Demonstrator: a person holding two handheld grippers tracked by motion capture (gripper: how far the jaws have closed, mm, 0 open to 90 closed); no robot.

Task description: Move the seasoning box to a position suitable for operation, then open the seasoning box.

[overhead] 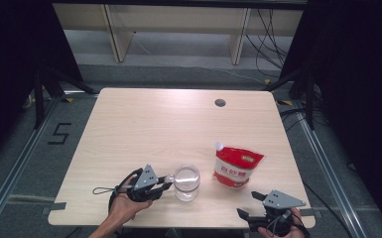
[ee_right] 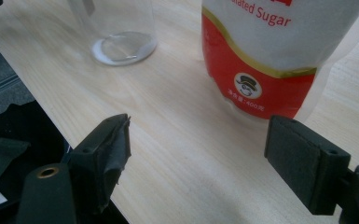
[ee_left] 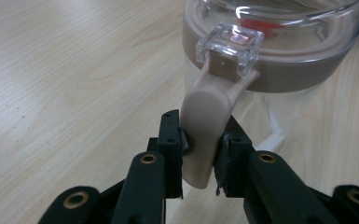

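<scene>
left gripper (ee_left: 199,154) clamps the jar (overhead: 186,181) handle (ee_left: 205,126); right gripper (ee_right: 198,158) gapes empty near the sugar pouch (overhead: 235,167), nothing between.

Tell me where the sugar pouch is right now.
In the high view the sugar pouch lies on the table's right half, right of the clear jar, ahead of the open right gripper.

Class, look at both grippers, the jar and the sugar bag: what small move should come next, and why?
Probably the right gripper should ease forward to the sugar bag and close on it. Its fingers are open and short of the bag, while the left gripper is shut on the jar's handle, steadying the open jar.
</scene>
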